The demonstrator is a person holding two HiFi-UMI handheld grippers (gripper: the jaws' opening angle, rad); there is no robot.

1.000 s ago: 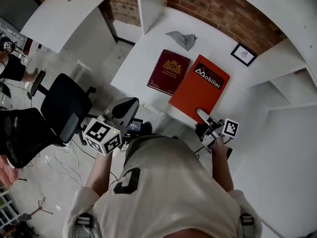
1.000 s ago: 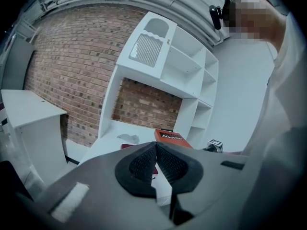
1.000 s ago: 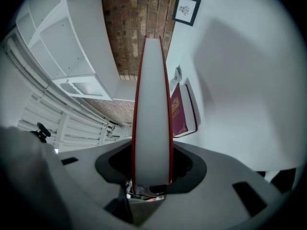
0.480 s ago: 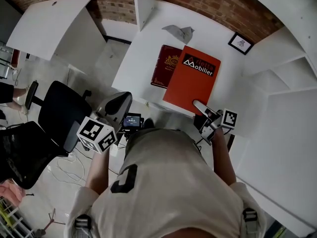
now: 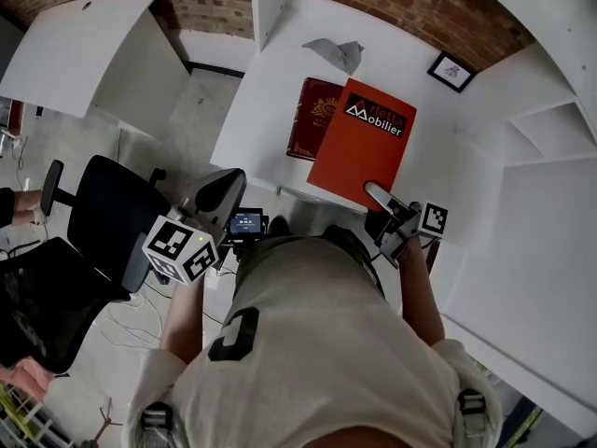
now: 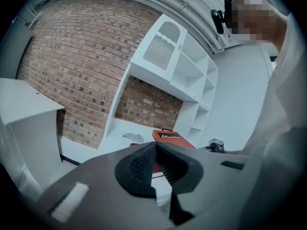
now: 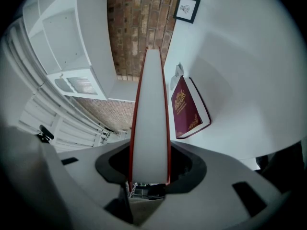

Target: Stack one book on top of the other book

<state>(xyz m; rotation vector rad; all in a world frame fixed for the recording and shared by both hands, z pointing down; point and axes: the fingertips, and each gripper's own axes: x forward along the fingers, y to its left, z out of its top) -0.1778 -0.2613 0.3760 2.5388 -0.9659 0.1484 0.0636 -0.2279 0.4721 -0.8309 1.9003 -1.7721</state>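
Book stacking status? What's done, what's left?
Done: orange book gripped at its near edge by the right gripper, overlapping part of the maroon book in the head view. In hand: lining it up. Left: centre it, set it down, release. Left gripper shut, empty.

A white bench (image 5: 266, 110) is running out to a brick wall (image 5: 420, 7). A crumpled grey cloth (image 5: 336, 52) is lying at its far end, near the wall. A small black-framed picture (image 5: 451, 71) is sitting at the far right corner, well apart from the cloth. White shelves (image 5: 541, 138) are standing along the right. A black office chair (image 5: 107, 203) is standing on the floor (image 5: 159, 129) left of the bench, with a white desk (image 5: 84, 54) beyond it. Loose cables (image 5: 117, 311) are trailing over the floor near the chair.
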